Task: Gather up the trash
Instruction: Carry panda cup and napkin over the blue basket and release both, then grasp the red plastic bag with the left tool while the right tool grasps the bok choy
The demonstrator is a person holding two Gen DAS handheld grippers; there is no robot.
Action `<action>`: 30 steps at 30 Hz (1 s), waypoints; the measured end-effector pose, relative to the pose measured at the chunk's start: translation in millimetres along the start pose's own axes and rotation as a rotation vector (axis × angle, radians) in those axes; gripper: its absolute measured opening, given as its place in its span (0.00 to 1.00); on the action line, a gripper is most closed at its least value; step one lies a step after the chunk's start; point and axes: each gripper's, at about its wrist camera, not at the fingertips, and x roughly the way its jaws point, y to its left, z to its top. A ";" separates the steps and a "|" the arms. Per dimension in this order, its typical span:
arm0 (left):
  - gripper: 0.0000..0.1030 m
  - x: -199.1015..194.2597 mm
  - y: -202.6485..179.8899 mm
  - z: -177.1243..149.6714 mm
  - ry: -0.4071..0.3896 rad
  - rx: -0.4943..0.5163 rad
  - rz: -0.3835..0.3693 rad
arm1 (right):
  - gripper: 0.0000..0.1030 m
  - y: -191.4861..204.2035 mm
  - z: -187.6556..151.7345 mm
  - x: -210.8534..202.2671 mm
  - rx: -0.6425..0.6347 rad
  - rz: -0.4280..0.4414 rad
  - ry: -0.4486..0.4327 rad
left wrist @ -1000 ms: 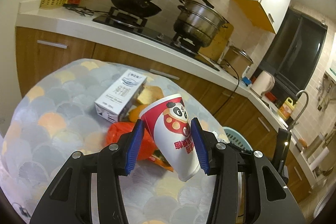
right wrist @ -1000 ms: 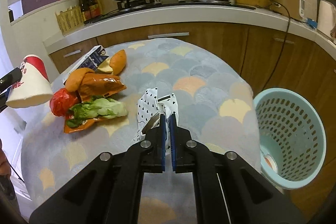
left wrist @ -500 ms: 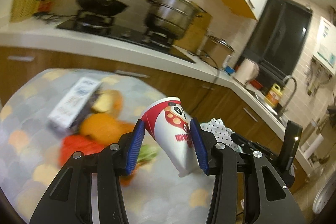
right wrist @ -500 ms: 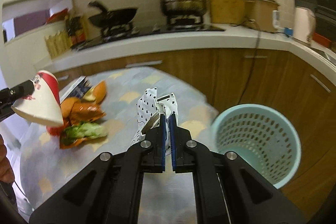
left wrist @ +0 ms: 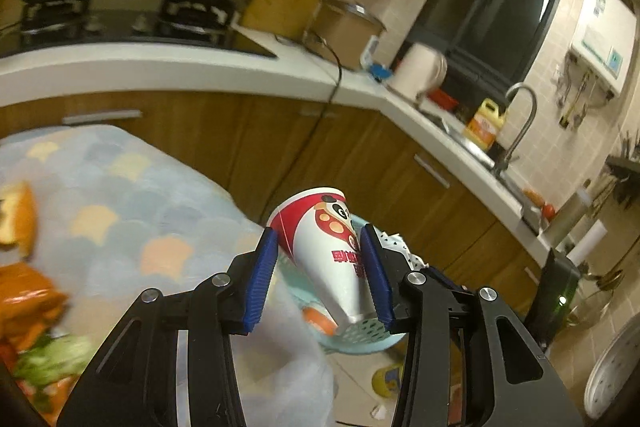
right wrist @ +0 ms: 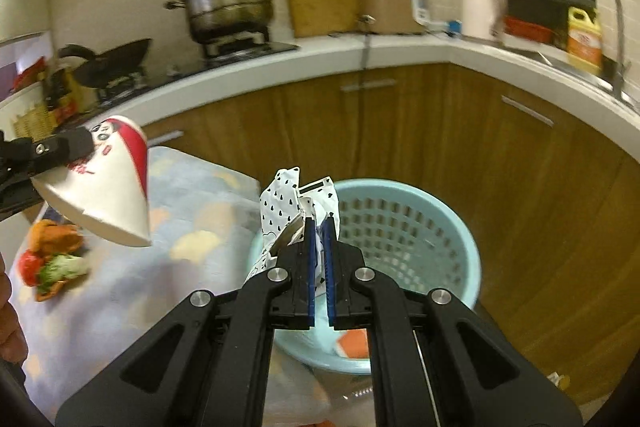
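Observation:
My left gripper (left wrist: 318, 247) is shut on a red and white paper cup (left wrist: 328, 247) with a panda print, held tilted in the air past the table's edge. The cup (right wrist: 104, 183) also shows at the left of the right wrist view. My right gripper (right wrist: 318, 227) is shut on a crumpled white wrapper with black dots (right wrist: 294, 205), held above the near rim of a light blue perforated trash basket (right wrist: 420, 227). The basket (left wrist: 360, 337) stands on the floor, partly hidden behind the cup in the left wrist view.
The table with a scale-pattern cloth (left wrist: 120, 211) carries bread (left wrist: 18, 223), an orange wrapper (left wrist: 28, 303), greens (right wrist: 60, 265) and a tomato (right wrist: 28, 263). Wooden cabinets (right wrist: 400, 131) and the counter with pots and a sink stand behind. Small litter (left wrist: 386, 381) lies on the floor.
Both grippers have swung right, away from the table and toward the basket, each still holding its item. The wrapper is now over the basket's rim.

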 end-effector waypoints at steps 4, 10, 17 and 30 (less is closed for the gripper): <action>0.40 44.8 -9.4 -9.2 0.061 0.012 0.020 | 0.03 -16.9 -7.5 21.3 0.025 -0.058 0.052; 0.46 95.0 -1.5 -25.6 0.183 -0.047 0.006 | 0.09 -25.0 -17.9 48.4 0.020 -0.105 0.137; 0.55 84.0 8.0 -31.3 0.196 -0.046 0.008 | 0.13 -28.0 -21.0 49.2 0.038 -0.092 0.152; 0.68 -58.6 26.2 -35.5 -0.006 0.028 0.145 | 0.28 72.8 1.2 -10.8 -0.125 0.057 0.012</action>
